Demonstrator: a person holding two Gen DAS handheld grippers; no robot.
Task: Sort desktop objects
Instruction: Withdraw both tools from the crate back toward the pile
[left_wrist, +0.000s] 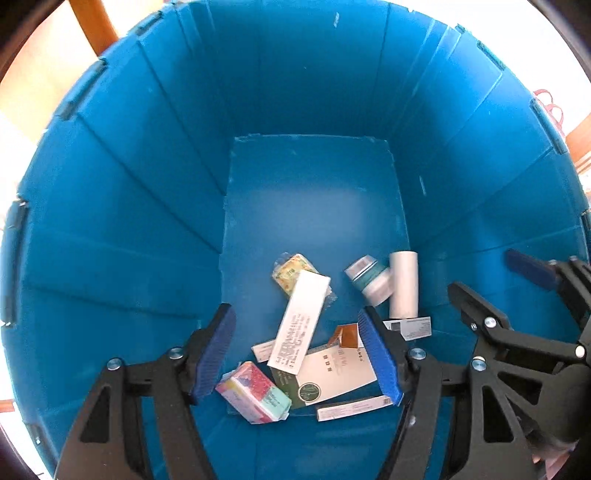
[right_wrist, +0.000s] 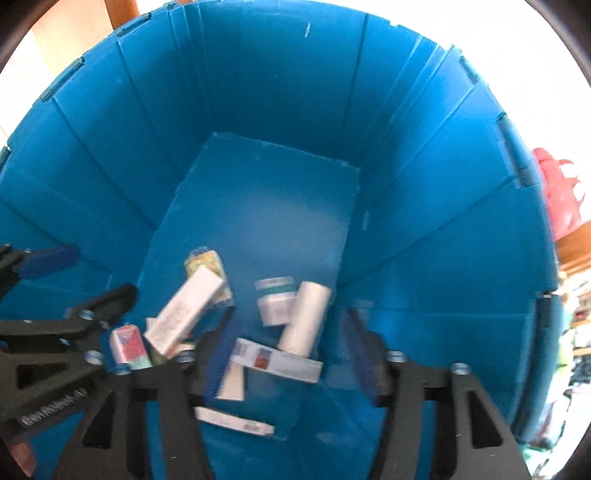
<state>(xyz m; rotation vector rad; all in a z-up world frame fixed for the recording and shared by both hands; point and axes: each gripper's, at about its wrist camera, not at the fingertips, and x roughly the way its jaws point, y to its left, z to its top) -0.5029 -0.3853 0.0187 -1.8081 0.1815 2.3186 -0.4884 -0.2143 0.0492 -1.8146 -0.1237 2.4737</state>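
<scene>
Left gripper (left_wrist: 299, 354): held above the blue bin (left_wrist: 122, 206), jaws spread wide, nothing gripped; blue pads flank the heap, seemingly to bracket a pick. Right gripper (right_wrist: 291, 354): likewise spread and empty, poised at the bin's 3 o'clock side in the left view; its picture is motion-blurred. Contents, lying loose as if dropped, crowded at the 6 o'clock end of the floor: long white box (left_wrist: 300, 320) slanted over a green-and-white carton (left_wrist: 332, 373); pink-and-teal box (left_wrist: 255, 392) at 7 o'clock; yellow packet (left_wrist: 291, 271) at 12 o'clock of the heap; small jar (left_wrist: 369, 280) touching a white cylinder (left_wrist: 404, 284) at 2 o'clock; thin white box (left_wrist: 351, 406) at 5 o'clock. Floor toward 12 o'clock is bare, judged ample for manoeuvre; steep walls close in at 3 and 9 o'clock.
</scene>
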